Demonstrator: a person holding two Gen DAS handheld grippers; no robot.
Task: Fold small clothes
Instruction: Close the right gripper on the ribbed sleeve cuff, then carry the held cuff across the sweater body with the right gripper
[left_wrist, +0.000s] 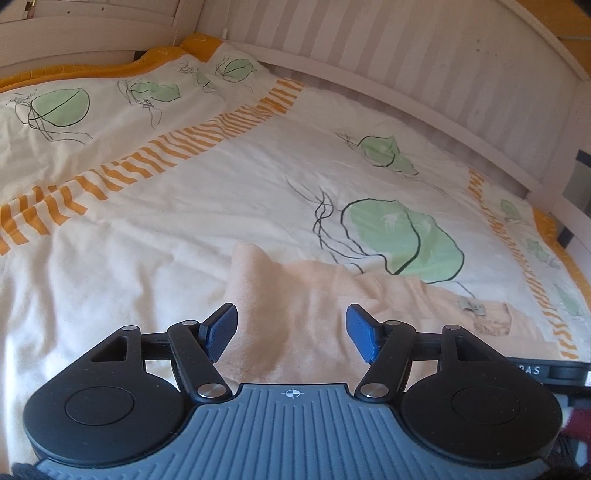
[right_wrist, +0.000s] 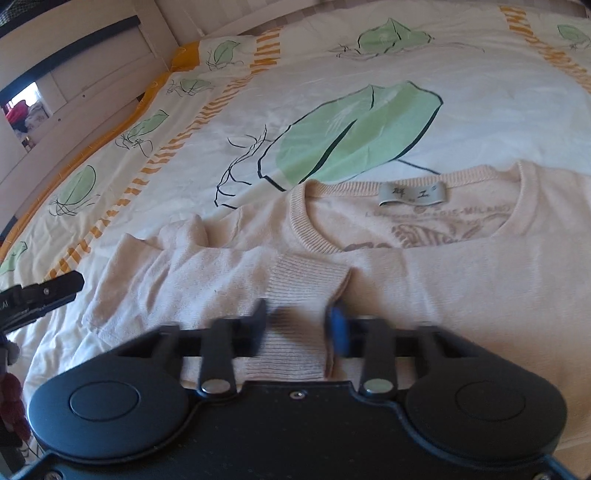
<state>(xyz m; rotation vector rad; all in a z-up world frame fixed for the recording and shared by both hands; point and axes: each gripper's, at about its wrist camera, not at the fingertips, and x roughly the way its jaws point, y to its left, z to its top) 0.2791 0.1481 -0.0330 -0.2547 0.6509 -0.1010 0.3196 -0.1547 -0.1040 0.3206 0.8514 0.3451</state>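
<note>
Sweater (right_wrist: 424, 280), peach knit with a ribbed neckline and a grey neck label (right_wrist: 412, 192), lies flat on the bed cover (left_wrist: 184, 229), collar pointing away from the person. On the left, the left gripper (left_wrist: 291, 334) hovers over a bunched, raised part of the garment, probably the shoulder or sleeve; its blue-padded jaws stand released, with cloth below them but not pinched. On the right, the right gripper (right_wrist: 295, 328) has the ribbed cuff (right_wrist: 306, 280) of a sleeve folded across the chest between its jaws. The pads there are blurred, so contact cannot be read directly, but the jaws appear clenched on the cuff.

The step in hand appears to be folding the sleeves inward. The next move probably calls for laying the cuff flat across the body, then closing the left jaws on the bunched cloth and smoothing it.

The cover is cream with green leaf prints and orange striped bands. A pale slatted bed frame (left_wrist: 424, 74) borders the far side.
</note>
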